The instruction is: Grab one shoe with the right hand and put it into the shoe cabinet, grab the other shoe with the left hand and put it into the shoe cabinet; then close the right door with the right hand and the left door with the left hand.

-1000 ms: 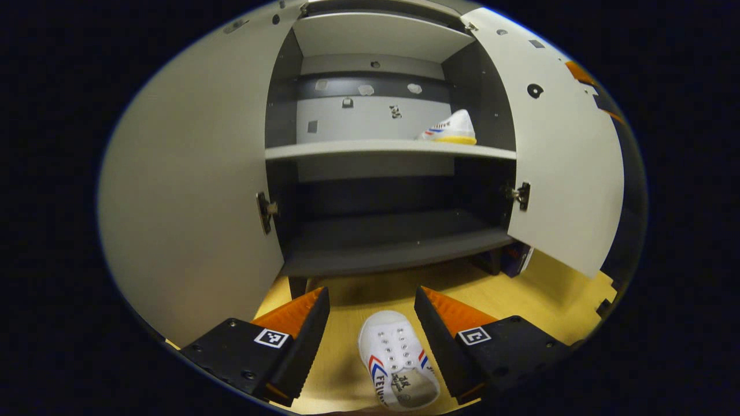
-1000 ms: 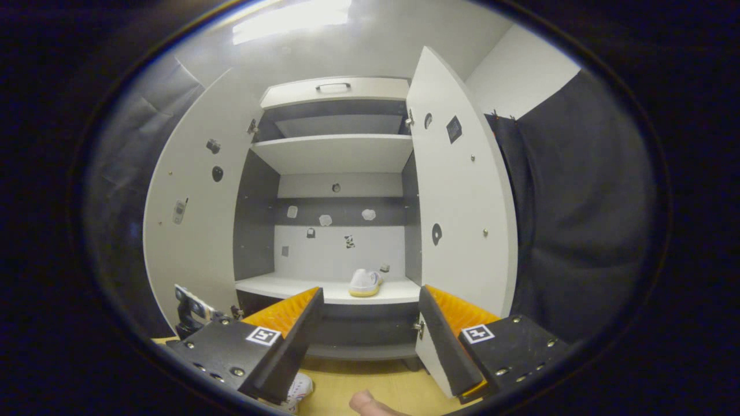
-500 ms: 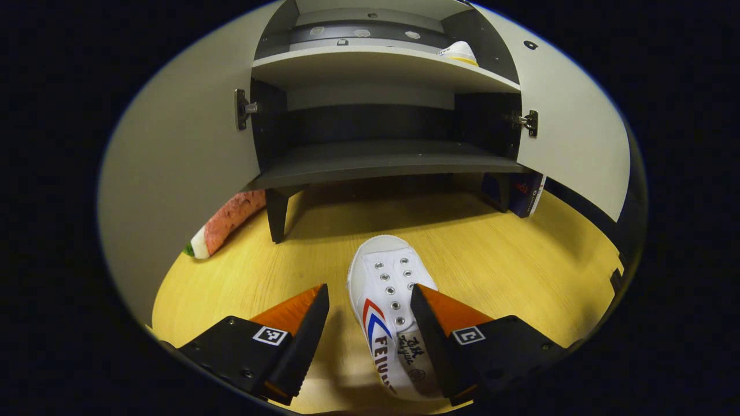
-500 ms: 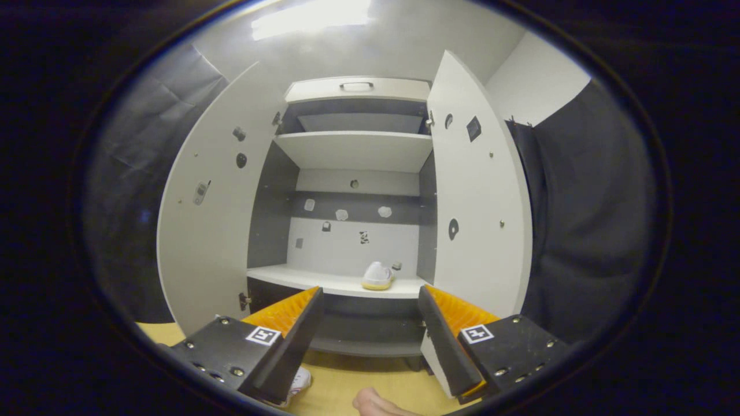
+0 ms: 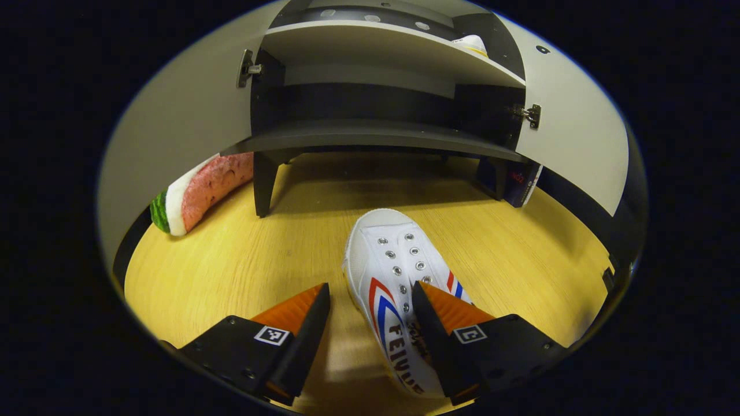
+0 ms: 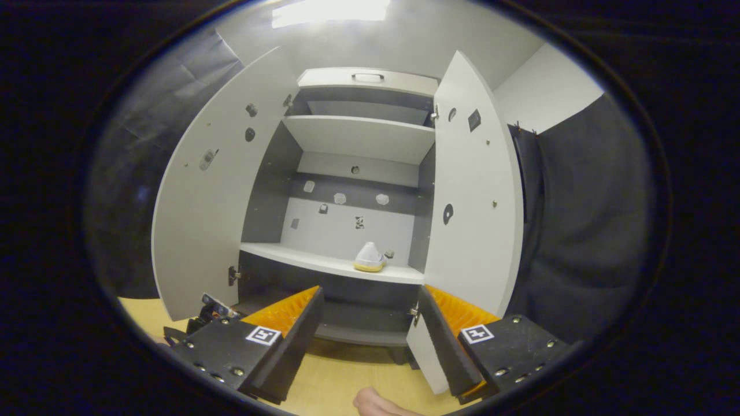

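Bright ceiling light [image 6: 329, 8] glares overhead (hazing the right gripper view); cabinet [image 5: 376, 136] shadows the floor [image 5: 243, 260]; edges bend.

1. The shoe [image 5: 399, 277] on the floor is white with red and blue chevron stripes and black lettering.
2. The floor [image 5: 243, 271] is yellow wood grain.
3. The shoe cabinet [image 6: 347, 231] has pale grey doors and dark grey inner walls.
4. The watermelon slice toy [image 5: 196, 193] is red, white and green.

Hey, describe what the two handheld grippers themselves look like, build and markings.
Both the left gripper and right gripper have two wedge-shaped fingers with ribbed inner pads, on blocky black bolted bodies. Each body carries a small square black-and-white tag.
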The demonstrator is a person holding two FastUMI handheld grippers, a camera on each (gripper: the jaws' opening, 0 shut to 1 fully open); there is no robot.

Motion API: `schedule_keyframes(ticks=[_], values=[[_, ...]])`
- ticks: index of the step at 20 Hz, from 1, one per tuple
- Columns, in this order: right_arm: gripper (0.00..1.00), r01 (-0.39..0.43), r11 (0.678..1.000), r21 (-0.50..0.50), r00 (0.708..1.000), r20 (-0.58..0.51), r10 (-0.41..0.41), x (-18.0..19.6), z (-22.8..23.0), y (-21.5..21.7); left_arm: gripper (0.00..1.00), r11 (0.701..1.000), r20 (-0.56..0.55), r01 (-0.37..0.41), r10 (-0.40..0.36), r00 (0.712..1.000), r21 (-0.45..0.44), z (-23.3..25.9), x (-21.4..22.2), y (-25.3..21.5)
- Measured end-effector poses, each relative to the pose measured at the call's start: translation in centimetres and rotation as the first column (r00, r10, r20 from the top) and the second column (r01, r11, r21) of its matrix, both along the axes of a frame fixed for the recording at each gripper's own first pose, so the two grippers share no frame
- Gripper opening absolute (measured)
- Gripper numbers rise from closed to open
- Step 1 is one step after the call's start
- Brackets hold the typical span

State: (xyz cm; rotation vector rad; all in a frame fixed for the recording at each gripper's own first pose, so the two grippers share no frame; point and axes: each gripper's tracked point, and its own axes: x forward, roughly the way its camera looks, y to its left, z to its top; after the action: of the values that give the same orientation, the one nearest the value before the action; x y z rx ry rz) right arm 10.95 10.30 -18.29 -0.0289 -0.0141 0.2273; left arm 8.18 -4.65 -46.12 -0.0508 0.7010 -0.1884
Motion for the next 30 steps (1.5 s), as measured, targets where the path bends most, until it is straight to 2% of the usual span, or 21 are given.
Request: schedule_keyframes(ticks=[1,2,3,4,5,9,15,18,21,25,30], values=[[0.97,-0.005,1.0,0.009,1.0,-0.004,0.005,0.0,-0.2,0.0,0.82,1.0,-0.014,0.019,-0.019,1.0,0.0,-0.5,0.0,-0.6],[0.98,-0.009,1.0,0.022,1.0,-0.007,0.01,0.0,-0.3,0.0,0.66,1.0,-0.016,0.028,-0.027,0.999,0.013,0.0,-1.1,-0.3],[0.97,-0.014,0.999,0.033,1.0,-0.007,0.014,-0.1,-0.3,-0.1,0.51,0.998,-0.01,0.035,-0.035,0.999,0.047,-0.1,-0.2,-0.3],[0.97,-0.017,0.999,0.038,1.0,-0.004,0.017,-0.1,-0.3,-0.3,0.48,0.997,-0.013,0.036,-0.035,0.999,0.067,0.0,-0.2,0.1],[0.97,-0.019,0.999,0.04,1.0,-0.001,0.019,-0.2,-0.4,-0.4,0.34,0.997,-0.023,0.03,-0.029,0.999,0.076,0.1,-0.4,0.1],[0.98,-0.04,0.998,0.049,0.999,0.006,0.04,-0.6,-0.7,-0.5,0.04,0.991,-0.068,0.026,-0.017,0.998,0.13,0.9,-0.3,-0.3],[0.98,-0.056,0.998,0.043,0.998,-0.007,0.056,-0.8,-1.9,-1.0,0.03,0.991,-0.019,0.013,-0.011,1.0,0.135,5.8,0.0,-0.4],[0.98,-0.064,0.997,0.04,0.997,-0.029,0.065,-0.9,-3.0,-1.2,0.03,0.987,0.071,-0.003,-0.008,0.997,0.163,10.0,1.7,-0.2],[0.98,-0.06,0.997,0.057,0.997,-0.042,0.063,-1.1,-3.5,-1.8,0.02,0.988,0.173,-0.034,0.007,0.985,0.154,15.4,3.2,0.1],[0.98,-0.067,0.996,0.065,0.997,-0.043,0.07,-1.3,-3.9,-2.5,0.02,0.986,0.331,-0.092,0.041,0.943,0.139,23.4,5.8,0.4],[0.97,-0.094,0.991,0.091,0.994,-0.04,0.098,-1.6,-3.6,-2.8,0.02,0.988,0.487,-0.123,0.06,0.871,0.098,33.2,9.7,-0.2]])
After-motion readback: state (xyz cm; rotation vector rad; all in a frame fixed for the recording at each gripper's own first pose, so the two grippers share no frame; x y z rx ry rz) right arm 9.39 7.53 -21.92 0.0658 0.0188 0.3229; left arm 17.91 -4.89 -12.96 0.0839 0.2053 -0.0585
